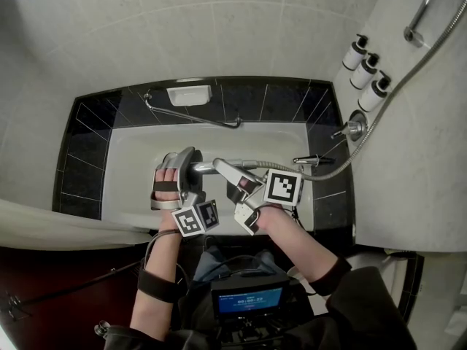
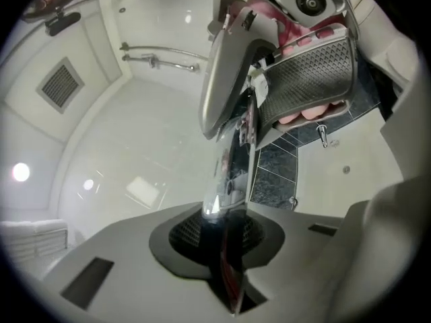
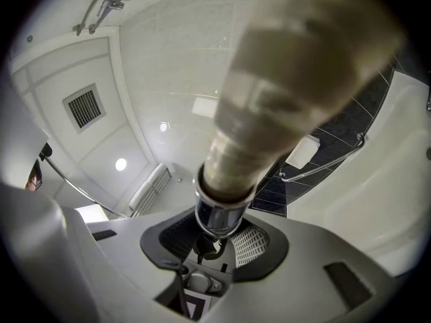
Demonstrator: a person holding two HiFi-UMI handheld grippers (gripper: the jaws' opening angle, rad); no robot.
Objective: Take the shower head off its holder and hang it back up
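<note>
The left gripper (image 2: 225, 237) is clenching the thin chrome rim of the shower head (image 2: 225, 93), which is standing edge-on between its two jaws. The right gripper (image 3: 215, 237) is grasping the same shower head at its handle (image 3: 296, 79), and the chrome collar of the handle is sitting right at the jaw pads.

In the head view both grippers are holding the shower head about level above the middle of the bathtub (image 1: 139, 152), the left one at the round end and the right one just beside it. The metal hose (image 1: 379, 115) is running from the handle toward the right end of the bathtub, passing the faucet (image 1: 355, 128) and going up along the wall. Three bottles (image 1: 367, 71) are hanging on the wall above that end of the bathtub. A grab bar (image 1: 193, 114) and a soap dish (image 1: 189, 94) are sitting on the dark tiles at the far side of the bathtub.
</note>
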